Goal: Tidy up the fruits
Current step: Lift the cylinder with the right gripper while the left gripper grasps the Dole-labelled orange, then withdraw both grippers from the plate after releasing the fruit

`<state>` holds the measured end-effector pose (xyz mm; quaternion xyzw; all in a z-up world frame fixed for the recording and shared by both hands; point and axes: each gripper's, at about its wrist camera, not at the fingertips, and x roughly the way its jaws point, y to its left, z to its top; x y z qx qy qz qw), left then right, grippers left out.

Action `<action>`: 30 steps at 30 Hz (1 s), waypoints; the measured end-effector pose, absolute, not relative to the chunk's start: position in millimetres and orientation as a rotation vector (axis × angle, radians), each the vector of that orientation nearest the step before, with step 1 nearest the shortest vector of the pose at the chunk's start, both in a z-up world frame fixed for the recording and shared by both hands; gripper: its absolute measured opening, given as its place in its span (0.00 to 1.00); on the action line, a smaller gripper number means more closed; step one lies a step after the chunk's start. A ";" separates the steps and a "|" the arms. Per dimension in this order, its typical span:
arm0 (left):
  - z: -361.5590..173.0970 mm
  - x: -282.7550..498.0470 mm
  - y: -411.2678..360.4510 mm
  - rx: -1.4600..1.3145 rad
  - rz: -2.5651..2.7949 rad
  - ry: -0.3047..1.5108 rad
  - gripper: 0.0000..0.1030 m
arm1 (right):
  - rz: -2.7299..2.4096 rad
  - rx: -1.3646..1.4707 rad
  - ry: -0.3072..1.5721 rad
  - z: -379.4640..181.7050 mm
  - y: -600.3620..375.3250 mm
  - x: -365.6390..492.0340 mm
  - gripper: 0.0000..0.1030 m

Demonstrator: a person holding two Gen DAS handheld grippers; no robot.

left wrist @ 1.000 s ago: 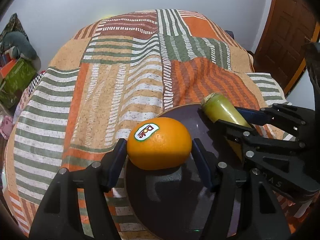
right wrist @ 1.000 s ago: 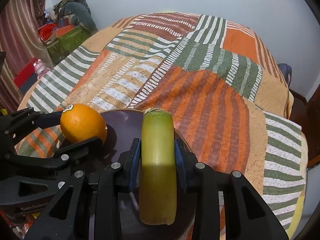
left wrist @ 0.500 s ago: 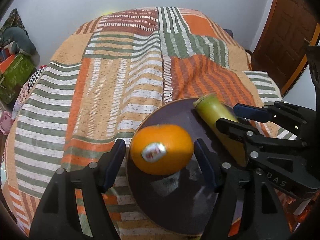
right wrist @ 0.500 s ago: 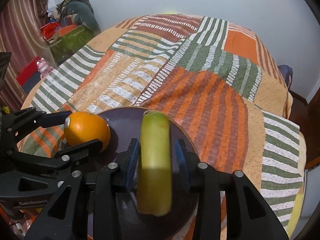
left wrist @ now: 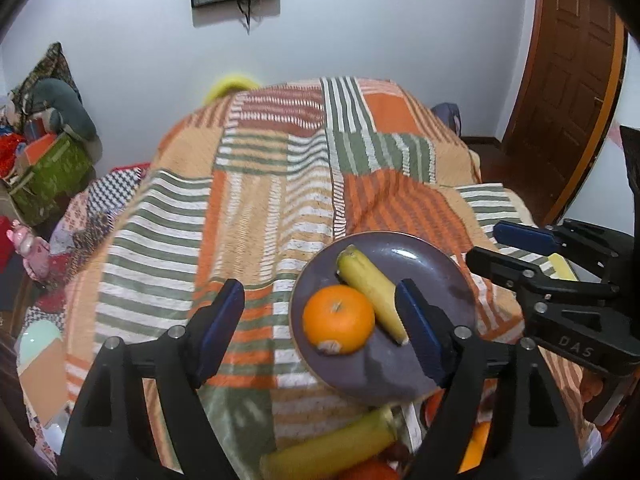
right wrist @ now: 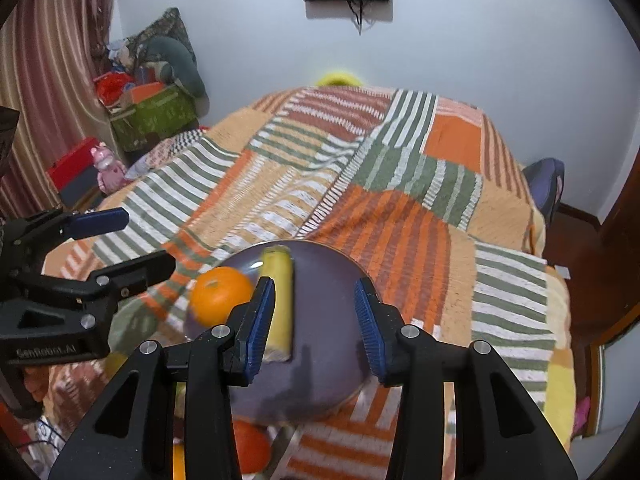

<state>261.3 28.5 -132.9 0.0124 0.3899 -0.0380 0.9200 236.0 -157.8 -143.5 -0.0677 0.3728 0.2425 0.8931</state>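
Note:
A dark purple plate (left wrist: pixel 436 268) lies on the striped blanket. An orange (left wrist: pixel 338 319) and a yellow-green banana (left wrist: pixel 372 292) rest on it, touching. My left gripper (left wrist: pixel 320 324) is open and empty, raised above the plate's left side. My right gripper (right wrist: pixel 316 316) is open and empty, raised above the plate (right wrist: pixel 332 292), with the banana (right wrist: pixel 280 300) beside its left finger and the orange (right wrist: pixel 220 294) further left. Each gripper shows in the other's view: the right one (left wrist: pixel 520 252) and the left one (right wrist: pixel 120 240).
More fruit lies near me below the grippers: a banana (left wrist: pixel 332 448) and orange and red fruit (right wrist: pixel 248 446). The patterned blanket (left wrist: pixel 260 200) covers the bed. Boxes and clutter (left wrist: pixel 44 168) stand at the left, a wooden door (left wrist: pixel 560 80) at the right.
Both grippers opened, let go of the orange and the banana onto the plate, and drew back and up. The orange rolled, its sticker now facing down.

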 end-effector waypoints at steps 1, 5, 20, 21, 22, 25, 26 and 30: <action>-128.2 253.0 29.2 0.029 -0.076 0.790 0.77 | 0.505 -0.139 0.761 -139.7 -158.9 228.9 0.44; -116.4 224.9 30.7 0.038 -0.074 0.759 0.80 | 0.504 -0.132 0.717 -128.4 -164.1 201.7 0.48; -123.3 144.0 38.2 0.033 -0.069 0.769 0.88 | 0.545 -0.084 0.742 -147.0 -172.7 133.7 0.61; -127.6 140.7 39.4 0.025 -0.069 0.779 0.88 | 0.546 -0.082 0.750 -149.2 -171.4 130.6 0.63; -130.7 138.0 41.1 0.017 -0.071 0.786 0.88 | 0.547 -0.080 0.760 -153.5 -169.5 128.1 0.64; -145.1 131.5 44.3 0.003 -0.080 0.823 0.88 | 0.558 -0.065 0.805 -167.6 -162.6 122.5 0.64; -148.5 129.0 45.4 0.005 -0.080 0.831 0.88 | 0.563 -0.060 0.826 -173.3 -159.8 122.6 0.64; -166.2 123.2 50.8 0.023 -0.072 0.865 0.88 | 0.566 -0.063 0.886 -192.7 -150.7 121.8 0.64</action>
